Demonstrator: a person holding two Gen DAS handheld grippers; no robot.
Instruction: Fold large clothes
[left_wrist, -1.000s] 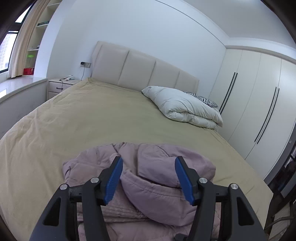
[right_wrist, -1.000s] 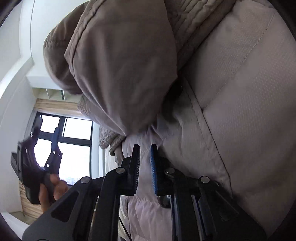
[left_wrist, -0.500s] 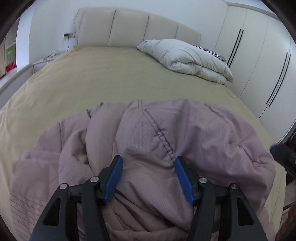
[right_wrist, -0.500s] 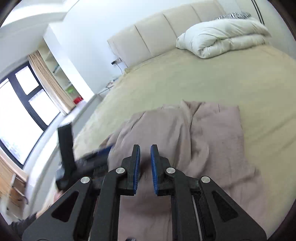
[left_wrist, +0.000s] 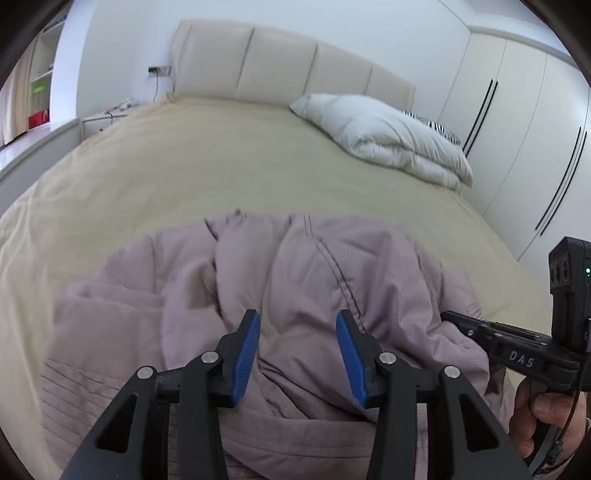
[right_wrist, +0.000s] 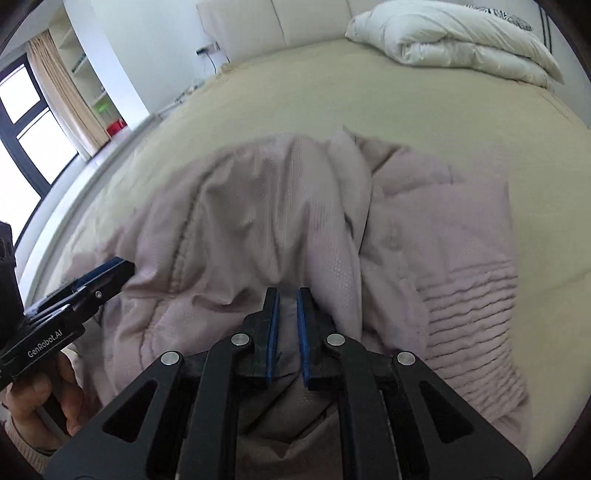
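The puffy pale purple jacket (left_wrist: 295, 295) lies crumpled on the tan bed (left_wrist: 221, 166). The left hand-held gripper (left_wrist: 297, 354) is spread wide just above it. The right hand-held gripper (right_wrist: 287, 332) is nearly pressed together over the jacket, with nothing pinched.

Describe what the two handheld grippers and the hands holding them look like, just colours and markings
Both the left gripper and right gripper are matte black linkages with silver pivot bolts and ribbed blue finger pads. From the side, the left one reads GenRobot.AI in white, the right one DAS beside a green light. Bare hands grip the handles; a beige cuff shows at the left wrist.
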